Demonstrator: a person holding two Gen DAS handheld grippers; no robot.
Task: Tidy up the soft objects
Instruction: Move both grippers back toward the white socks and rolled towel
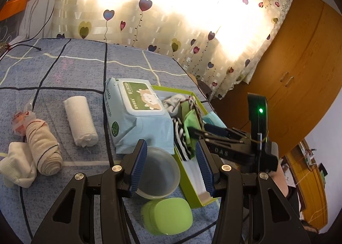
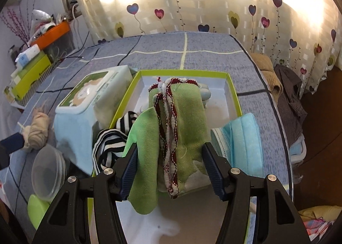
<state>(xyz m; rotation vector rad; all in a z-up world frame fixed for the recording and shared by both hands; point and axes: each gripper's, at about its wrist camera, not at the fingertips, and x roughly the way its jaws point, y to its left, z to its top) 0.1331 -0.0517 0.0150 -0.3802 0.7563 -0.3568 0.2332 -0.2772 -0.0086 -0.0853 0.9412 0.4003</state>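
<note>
Blue checked bedcover (image 1: 70,66) with a green-rimmed box (image 2: 232,87) near its right edge. Right gripper (image 2: 171,169) over the box, fingers spread on either side of a folded green cloth (image 2: 188,115) with red-and-white trim, left pad touching its paler flap, right pad just beside it, no pinch visible. Inside the box, to the cloth's left, a black-and-white striped cloth (image 2: 109,147); against the right wall, a light blue face mask (image 2: 243,137). Just left of the box, a wet-wipes pack (image 1: 136,113). Left gripper (image 1: 172,167) above a clear plastic bowl (image 1: 158,177) and green oval case (image 1: 168,216), fingers spread, holding nothing. Farther left on the cover, well apart from the box: white rolled towel (image 1: 80,122), beige striped roll (image 1: 43,149), white sock (image 1: 18,167).
</note>
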